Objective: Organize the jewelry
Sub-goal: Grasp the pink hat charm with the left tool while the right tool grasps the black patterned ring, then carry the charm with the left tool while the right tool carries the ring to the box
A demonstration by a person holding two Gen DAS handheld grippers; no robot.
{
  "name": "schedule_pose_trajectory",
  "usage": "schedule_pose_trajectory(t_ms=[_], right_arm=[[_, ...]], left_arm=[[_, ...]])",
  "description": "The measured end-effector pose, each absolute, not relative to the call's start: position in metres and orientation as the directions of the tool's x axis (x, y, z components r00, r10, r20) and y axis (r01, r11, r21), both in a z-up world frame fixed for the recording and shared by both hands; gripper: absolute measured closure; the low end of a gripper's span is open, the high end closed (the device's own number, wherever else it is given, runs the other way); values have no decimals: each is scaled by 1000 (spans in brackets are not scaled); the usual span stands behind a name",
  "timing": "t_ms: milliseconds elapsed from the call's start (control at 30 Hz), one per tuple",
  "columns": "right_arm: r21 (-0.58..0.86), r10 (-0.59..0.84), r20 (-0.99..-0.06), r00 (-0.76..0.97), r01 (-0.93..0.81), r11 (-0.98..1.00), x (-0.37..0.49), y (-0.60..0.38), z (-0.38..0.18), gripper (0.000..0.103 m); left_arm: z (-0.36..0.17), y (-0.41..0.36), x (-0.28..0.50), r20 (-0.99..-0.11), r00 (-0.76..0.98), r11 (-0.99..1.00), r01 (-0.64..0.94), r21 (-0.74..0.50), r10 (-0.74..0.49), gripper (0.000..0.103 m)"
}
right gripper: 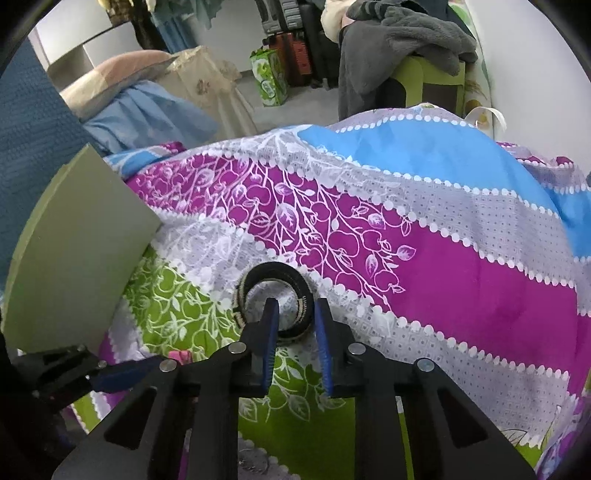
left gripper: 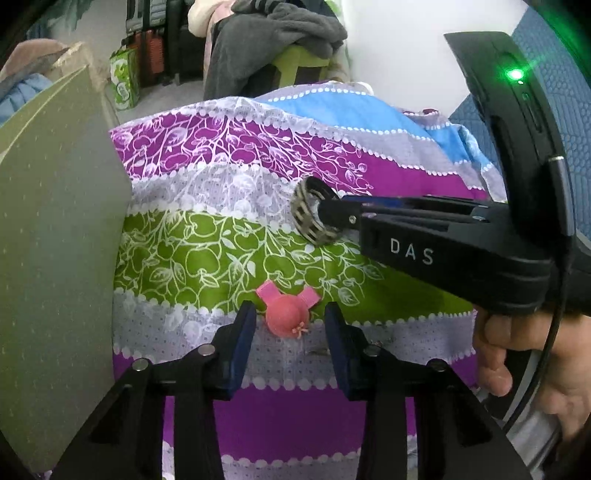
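A woven black-and-beige bracelet [left gripper: 308, 212] lies on the striped floral bedsheet [left gripper: 207, 258]. My right gripper [right gripper: 295, 314] has one finger inside the ring and one outside, over the bracelet's [right gripper: 275, 280] near rim, with a gap still between the pads. It shows from the side in the left wrist view [left gripper: 332, 214]. A pink hat-shaped hair clip [left gripper: 286, 312] lies on the sheet just ahead of my left gripper [left gripper: 290, 317], which is open with the clip between its fingertips. The left gripper [right gripper: 110, 376] also shows in the right wrist view, beside the clip [right gripper: 179, 356].
A green board [left gripper: 55, 240] stands at the left edge of the bed, also in the right wrist view [right gripper: 74, 266]. Behind are a chair with grey clothes [left gripper: 280, 33], a green bag [left gripper: 125, 79] and suitcases. A hand [left gripper: 535, 354] holds the right gripper.
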State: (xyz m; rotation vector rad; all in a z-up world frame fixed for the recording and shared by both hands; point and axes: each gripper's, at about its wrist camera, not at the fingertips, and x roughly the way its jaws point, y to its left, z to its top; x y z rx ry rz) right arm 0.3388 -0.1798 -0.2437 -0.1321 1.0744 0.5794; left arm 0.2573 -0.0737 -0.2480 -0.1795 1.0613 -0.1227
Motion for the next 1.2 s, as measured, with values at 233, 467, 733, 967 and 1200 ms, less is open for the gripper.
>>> schedule_pose_trajectory(t_ms=[233,467,733,967,1200], right_arm=[[160,371,-855,362,-497,853,336,-181,-240,96],[145,343,-852,395,-451,881,328,-189,-231,97],[127,293,-858,422,-379,917,302,-203,-219,97],[118,259,-851,458,-313,942,278,-211,-201,97],[122,236,-843,483,-257,959,257,-217,-173,97]], left_arm=[[-247,-66,260,-848,492,974,5,-225,-198,80],[-234,-59,251,-827,516,966,4,-259,-224,80],[-223,-54,245,-809,531,958,17,-286,-251,80],[-200,-50,235,-787,553,952,39,-304,-274,80],[-159,-43,221,-763,578,948,64,-312,-290,80]])
